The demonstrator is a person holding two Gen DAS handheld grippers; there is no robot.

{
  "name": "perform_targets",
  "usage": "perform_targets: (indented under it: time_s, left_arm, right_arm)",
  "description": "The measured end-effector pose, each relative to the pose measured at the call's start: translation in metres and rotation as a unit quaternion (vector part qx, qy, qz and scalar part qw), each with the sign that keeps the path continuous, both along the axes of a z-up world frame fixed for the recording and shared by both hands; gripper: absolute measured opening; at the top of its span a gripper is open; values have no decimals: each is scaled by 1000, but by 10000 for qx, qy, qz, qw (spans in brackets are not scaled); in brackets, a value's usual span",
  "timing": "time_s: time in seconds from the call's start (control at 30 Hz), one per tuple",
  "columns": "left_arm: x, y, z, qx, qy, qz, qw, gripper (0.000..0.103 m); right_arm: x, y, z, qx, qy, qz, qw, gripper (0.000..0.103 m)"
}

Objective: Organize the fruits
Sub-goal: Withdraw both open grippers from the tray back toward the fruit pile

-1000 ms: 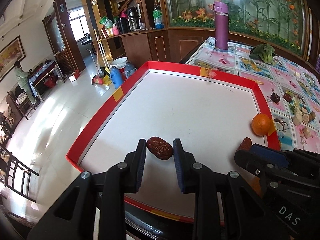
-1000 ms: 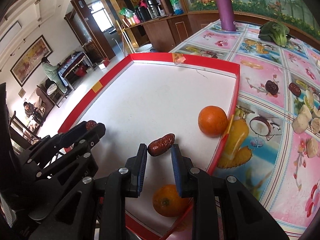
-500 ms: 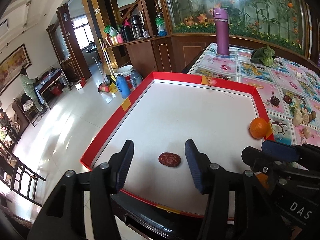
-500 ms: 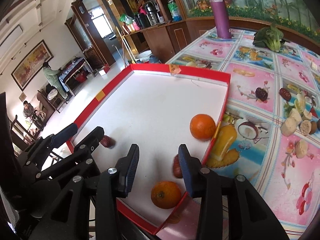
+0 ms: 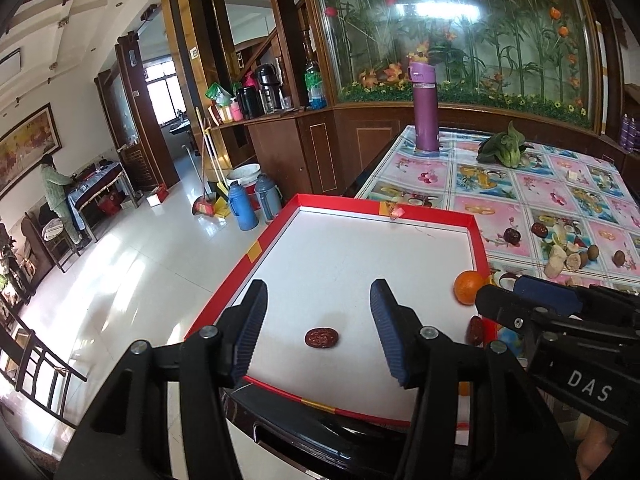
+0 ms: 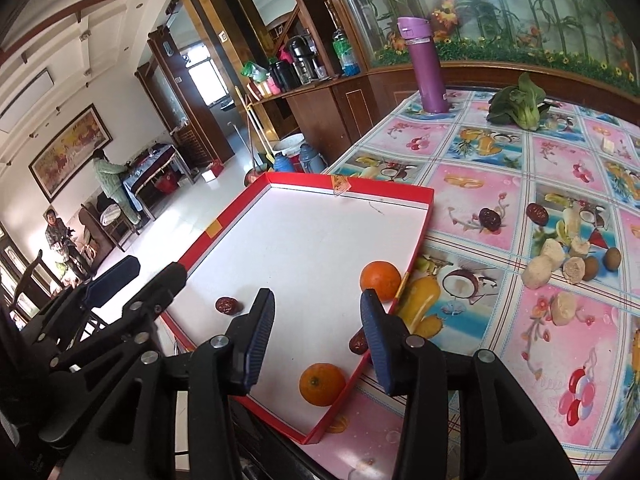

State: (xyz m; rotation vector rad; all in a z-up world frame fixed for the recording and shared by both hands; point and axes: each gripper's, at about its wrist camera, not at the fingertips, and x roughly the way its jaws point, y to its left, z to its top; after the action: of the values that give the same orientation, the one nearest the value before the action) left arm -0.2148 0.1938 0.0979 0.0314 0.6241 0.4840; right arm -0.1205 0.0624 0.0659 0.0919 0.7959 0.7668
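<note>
A red-rimmed white tray (image 5: 478, 236) (image 6: 426, 216) lies on the patterned table. My left gripper (image 5: 318, 294) hangs open above a red date (image 5: 321, 337) on the tray floor. My right gripper (image 6: 316, 306) is open too, raised over the tray's right side. A second date (image 6: 357, 343) lies by the right rim, partly behind my right finger. Two oranges (image 6: 380, 280) (image 6: 322, 384) rest in the tray near that rim. The left date (image 6: 227, 305) also shows in the right wrist view. Two more dates (image 6: 489, 218) (image 6: 537, 213) lie on the table outside the tray.
A purple flask (image 6: 425, 65) and a leafy green vegetable (image 6: 520, 106) stand at the table's far end. Pale root pieces and small brown fruits (image 6: 556, 260) are scattered right of the tray. The table's left edge drops to a tiled floor; two persons are far off.
Both grippers opened and let their dates drop onto the tray, then rose and drew back. The left date lies near the tray's front, the right one by the right rim.
</note>
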Motion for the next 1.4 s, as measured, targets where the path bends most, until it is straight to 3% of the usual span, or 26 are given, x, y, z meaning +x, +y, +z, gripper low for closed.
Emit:
perform_targets:
  time_s: [0.27,1.2,1.4]
  left_arm:
    - [-5,-14,12,70,-140,-103,9998,56]
    - [-5,-30,10,81,-54,-247,9996,56]
    - [3,-43,0,-5,122,-503,9987,56]
  right_arm:
    - [2,-8,0,104,68,-78,9999,44]
    - [5,-23,-3,296,165,-137,9993,44]
    - [9,-67,-2,316,-2,-352,9989,44]
